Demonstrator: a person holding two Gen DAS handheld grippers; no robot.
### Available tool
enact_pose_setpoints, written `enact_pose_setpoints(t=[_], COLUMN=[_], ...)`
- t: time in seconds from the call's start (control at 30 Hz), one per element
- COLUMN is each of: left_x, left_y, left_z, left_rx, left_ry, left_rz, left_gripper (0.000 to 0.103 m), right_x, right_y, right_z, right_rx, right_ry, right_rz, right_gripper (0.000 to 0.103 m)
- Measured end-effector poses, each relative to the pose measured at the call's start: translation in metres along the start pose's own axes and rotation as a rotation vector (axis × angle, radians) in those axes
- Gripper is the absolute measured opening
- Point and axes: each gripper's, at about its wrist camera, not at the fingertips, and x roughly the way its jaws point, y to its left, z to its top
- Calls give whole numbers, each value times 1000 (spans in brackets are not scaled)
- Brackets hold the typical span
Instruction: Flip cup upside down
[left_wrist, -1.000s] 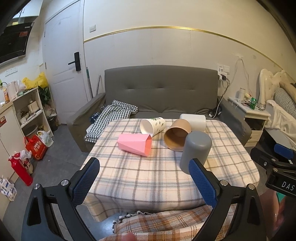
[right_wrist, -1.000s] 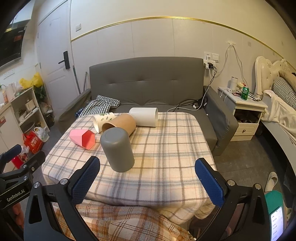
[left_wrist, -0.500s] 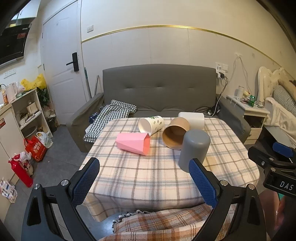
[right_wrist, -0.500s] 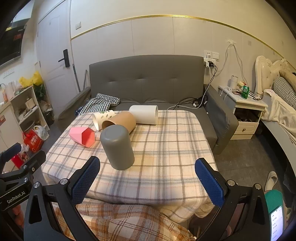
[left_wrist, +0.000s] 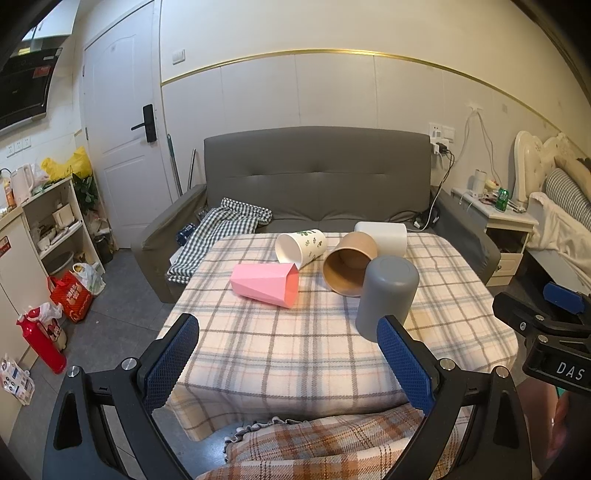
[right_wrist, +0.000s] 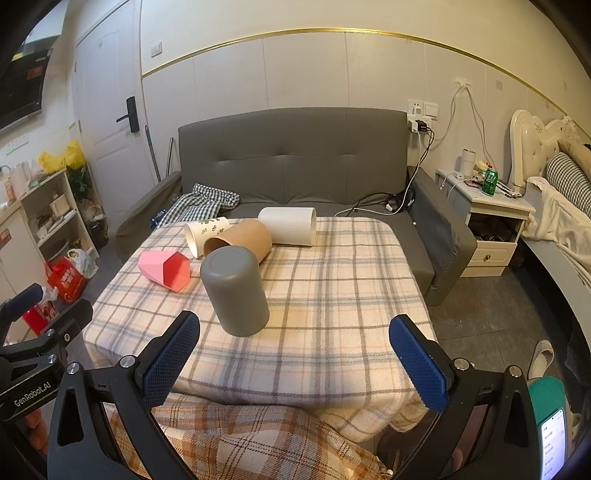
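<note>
- The grey cup (right_wrist: 235, 291) stands upside down on the counter (right_wrist: 332, 280), closed base up and mouth down on the checked cloth, toward the near left part of the top.
- Four more cups lie on their sides behind it. The brown paper cup (right_wrist: 242, 240) is just behind the grey one, and from the left wrist view the two overlap, so I cannot tell whether they touch.
- The white cup with green leaves (right_wrist: 205, 232) lies to the left of the brown one, pressed against it, its mouth facing the near left.
- The plain white cup (right_wrist: 288, 230) lies behind and to the right of the brown cup, close to the far edge.
- The pink faceted cup (right_wrist: 164, 269) lies apart from the others at the left, its open red-lined mouth turned toward the grey cup.
- The left tongs (left_wrist: 288, 363) are spread wide with nothing between the blue pads, hanging short of the counter's near edge.
- The right tongs (right_wrist: 293, 360) are likewise wide apart and hold nothing, also back at the near edge, clear of every cup.
- A grey sofa (right_wrist: 295, 162) sits behind the counter with a checked garment (right_wrist: 201, 205) on its left seat.
</note>
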Motion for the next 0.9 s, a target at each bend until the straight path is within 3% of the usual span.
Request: enact_pose_setpoints(t=[0.9], left_x=[1], left_y=[-1], left_z=[-5], left_rx=[0], left_ry=[2], left_rz=[-4], left_gripper=[100], right_x=[-1], right_y=[2], right_z=[-5], right_rx=[0], right_ry=[8], right_rz=[1], right_gripper=[103])
